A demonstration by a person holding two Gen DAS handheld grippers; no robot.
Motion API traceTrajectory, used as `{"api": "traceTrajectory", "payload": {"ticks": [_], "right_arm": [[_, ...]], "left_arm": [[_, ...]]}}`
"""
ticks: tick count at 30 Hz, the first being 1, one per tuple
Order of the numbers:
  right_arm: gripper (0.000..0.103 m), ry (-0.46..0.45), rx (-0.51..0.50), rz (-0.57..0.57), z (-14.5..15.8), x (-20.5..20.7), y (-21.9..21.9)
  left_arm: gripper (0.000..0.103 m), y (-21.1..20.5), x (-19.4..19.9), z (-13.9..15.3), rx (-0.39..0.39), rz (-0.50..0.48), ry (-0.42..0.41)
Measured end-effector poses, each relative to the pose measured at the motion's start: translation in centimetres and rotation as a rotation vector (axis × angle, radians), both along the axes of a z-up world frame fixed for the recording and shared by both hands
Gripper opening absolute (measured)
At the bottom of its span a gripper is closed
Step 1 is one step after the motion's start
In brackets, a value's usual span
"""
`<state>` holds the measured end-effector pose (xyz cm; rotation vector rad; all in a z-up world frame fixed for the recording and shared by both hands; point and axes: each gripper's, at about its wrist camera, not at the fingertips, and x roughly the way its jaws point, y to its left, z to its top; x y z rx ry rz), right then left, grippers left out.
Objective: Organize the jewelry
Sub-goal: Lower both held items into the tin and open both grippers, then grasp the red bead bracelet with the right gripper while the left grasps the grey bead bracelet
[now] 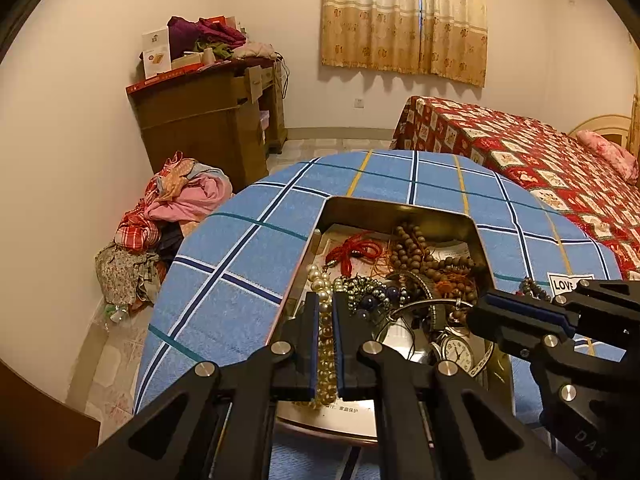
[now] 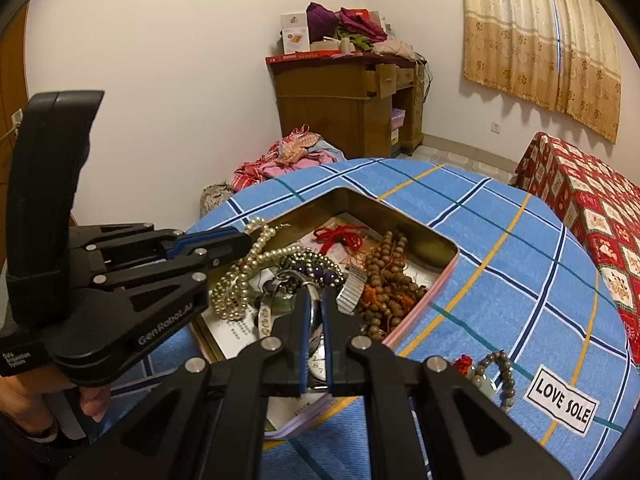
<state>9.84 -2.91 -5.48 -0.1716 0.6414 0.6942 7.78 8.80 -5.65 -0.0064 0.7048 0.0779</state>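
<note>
- Metal tin [image 1: 404, 206] sits on the bench w/ a blue plaid cloth [image 1: 240, 256] over it, and it's packed w/ tangled jewelry.
- Left claw [image 1: 325, 312] is clamped on the pearl necklace [image 1: 326, 360]. The strand runs right btwn the blue pads, and in the right wrist view the pearls [image 2: 240, 272] loop out from its tip over the tin's left edge.
- Right claw [image 2: 316, 312] is closed too, jaws nearly together. Its tips are down in the pile by a metal ring [image 2: 296, 280] and the pocket watch [image 2: 318, 364]. Can't tell if it's actually pinching anything.
- Inside the tin: red cord [image 1: 356, 250] at the back, brown wooden beads [image 1: 424, 252] on the right side, dark purple/blue beads [image 1: 374, 294] mid, silver stretchy watch band [image 2: 352, 288], plus paper under it all.
- Outside the tin, on the cloth near the right claw: a bracelet of brown and pale green beads [image 2: 494, 376] w/ a lil red bit, just beside a "LOVE SOLE" label [image 2: 562, 400].
- Person's hand [image 2: 94, 402] is visible under the left claw handle.
- Bkgd: wooden desk [image 1: 208, 120] piled w/ stuff, clothes heap on the floor [image 1: 160, 224], bed w/ red quilt [image 1: 540, 168], curtain [image 1: 404, 16].
</note>
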Motion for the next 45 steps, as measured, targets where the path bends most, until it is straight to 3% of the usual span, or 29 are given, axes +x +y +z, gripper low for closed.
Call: {"api": "traceTrajectory", "payload": {"ticks": [20,22,24,26,35,41,45], "right_arm": [[0.011,0.024,-0.006,-0.017,-1.0,1.2,-0.5],[0.027,0.031,0.008,-0.032,-0.8,1.3,-1.3],[0.043,0.033,0.020,-0.056,-0.6,1.5,-2.3],[0.045,0.026,0.033,-0.076,-0.4,1.5,-3.6],[0.045,0.033,-0.062,-0.196,-1.9,3.0,-9.3],[0.045,0.016,-0.116,-0.141,-2.3,3.1,-8.0],[0.039,0.017,-0.155,-0.110,-2.9,3.4,-6.7]], "left_arm": [[0.007,-0.2,0.4,-0.3,0.020,0.016,0.007],[0.020,-0.4,0.3,-0.2,0.027,0.024,0.006],[0.063,-0.5,-0.1,0.1,0.033,0.046,-0.015],[0.072,-0.5,-0.7,0.4,0.032,0.053,-0.051],[0.072,0.4,-1.4,-0.2,-0.031,0.095,-0.045],[0.072,0.1,-1.5,-0.5,-0.041,0.098,-0.034],[0.072,-0.3,-1.6,-0.5,-0.035,0.089,-0.033]]}}
